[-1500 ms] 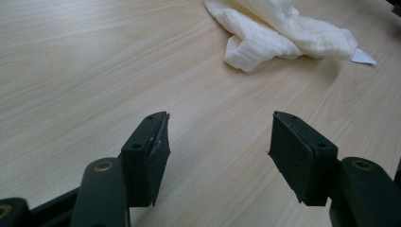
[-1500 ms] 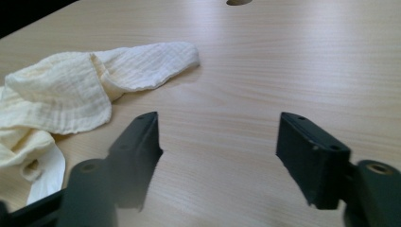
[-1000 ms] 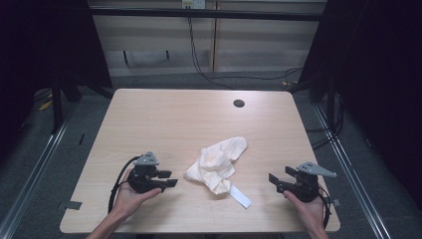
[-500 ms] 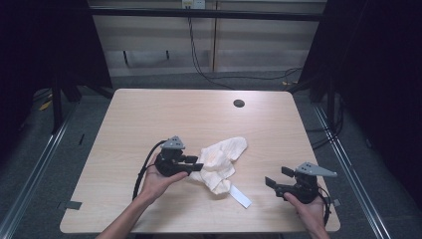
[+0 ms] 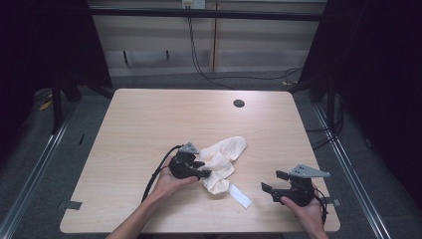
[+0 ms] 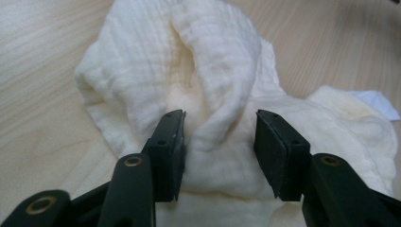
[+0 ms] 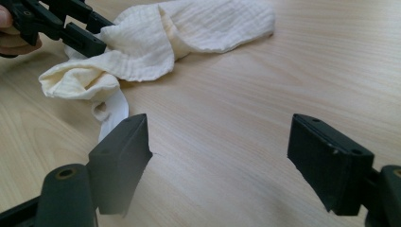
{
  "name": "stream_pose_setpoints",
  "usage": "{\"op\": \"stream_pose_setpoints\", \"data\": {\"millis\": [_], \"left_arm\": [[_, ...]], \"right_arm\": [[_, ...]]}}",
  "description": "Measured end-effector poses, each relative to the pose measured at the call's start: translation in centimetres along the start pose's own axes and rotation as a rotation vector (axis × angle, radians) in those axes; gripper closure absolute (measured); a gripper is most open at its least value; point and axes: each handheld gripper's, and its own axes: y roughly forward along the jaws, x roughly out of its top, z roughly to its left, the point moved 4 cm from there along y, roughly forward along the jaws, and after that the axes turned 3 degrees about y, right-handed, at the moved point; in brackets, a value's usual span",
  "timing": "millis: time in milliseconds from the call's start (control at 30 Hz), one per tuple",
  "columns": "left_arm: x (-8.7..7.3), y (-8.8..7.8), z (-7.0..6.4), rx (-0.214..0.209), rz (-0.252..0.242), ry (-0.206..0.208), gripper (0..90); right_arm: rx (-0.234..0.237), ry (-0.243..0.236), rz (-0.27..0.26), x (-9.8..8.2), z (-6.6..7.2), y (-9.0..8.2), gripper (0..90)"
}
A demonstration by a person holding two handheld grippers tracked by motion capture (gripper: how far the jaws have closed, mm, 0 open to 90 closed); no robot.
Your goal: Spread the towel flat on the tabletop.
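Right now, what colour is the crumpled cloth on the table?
Cream white cloth, with a fine woven crinkle; the left gripper view shows it best.

No readable txt (cloth tag [image 5: 240,195] looks blank).

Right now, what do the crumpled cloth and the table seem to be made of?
The cloth looks like soft cream cotton gauze, matte: a fine crinkled weave and limp folds show in the left gripper view. A white label sticks out from it, perhaps smooth fabric or paper. The table seems light wood laminate, with printed straight grain and a faint sheen.
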Motion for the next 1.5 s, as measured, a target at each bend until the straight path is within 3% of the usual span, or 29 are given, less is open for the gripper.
{"op": "stream_pose_setpoints", "data": {"millis": [67, 267, 467, 633, 733, 867, 900, 1000, 1200, 1267, 1333, 1367, 1400, 1433, 1467, 1500], "left_arm": [[-0.1, 0.1, -0.1, 0.02, 0.003, 0.021, 57.1], [-0.6, 0.1, -0.2, 0.018, -0.034, -0.002, 74.7], [-0.9, -0.4, -0.7, -0.029, 0.001, 0.035, 77.2], [-1.3, -1.0, -0.9, -0.035, 0.027, 0.057, 77.4], [-2.0, -2.0, -0.8, -0.062, 0.047, 0.08, 77.3], [-3.1, -3.6, -0.3, -0.057, 0.077, 0.097, 77.2], [-3.4, -3.9, -0.2, -0.063, 0.065, 0.075, 77.0], [-4.2, -5.0, 0.3, -0.055, 0.065, 0.064, 76.2], [-5.8, -7.2, 1.2, -0.027, 0.07, 0.045, 73.2], [-6.1, -7.8, 1.5, -0.02, 0.051, 0.02, 68.9], [-5.8, -8.4, 1.8, 0.034, 0.017, -0.004, 58.5], [-5.8, -8.4, 1.8, 0.034, 0.017, -0.004, 53.9], [-5.0, -8.9, 1.6, 0.061, -0.012, -0.011, 50.1], [-5.0, -8.9, 1.6, 0.061, -0.012, -0.011, 48.0], [-3.9, -9.4, 1.1, 0.08, -0.065, -0.01, 47.5], [-3.2, -9.6, 0.5, 0.079, -0.085, 0.007, 47.7]], "right_arm": [[0.003, -0.003, 0.005, 0.0, 0.1, 0.3, 21.4], [0.021, -0.017, 0.023, -0.1, 0.5, 0.4, 26.3], [0.012, -0.019, 0.032, -0.1, 0.5, 0.5, 26.5], [0.005, -0.034, 0.057, -0.3, 0.5, 0.7, 26.0], [0.007, -0.03, 0.067, -0.3, 0.5, 0.8, 25.8], [0.017, -0.031, 0.07, -0.3, 0.8, 0.9, 25.9], [0.015, -0.036, 0.073, -0.3, 0.9, 1.0, 25.9], [-0.017, -0.082, 0.091, -0.2, 1.3, 1.4, 25.8], [0.029, -0.06, 0.086, 0.0, 2.2, 2.0, 25.7], [0.03, -0.062, 0.085, -0.1, 2.2, 2.1, 25.7], [0.031, -0.061, 0.091, -0.1, 2.2, 2.2, 25.7], [0.031, -0.061, 0.091, -0.1, 2.2, 2.2, 25.7], [0.036, -0.053, 0.088, 0.0, 2.1, 2.2, 25.7], [0.037, -0.051, 0.088, 0.0, 2.1, 2.2, 25.7], [0.036, -0.053, 0.09, -0.1, 2.1, 2.2, 25.7], [0.035, -0.056, 0.09, -0.1, 2.1, 2.2, 25.8]]}}
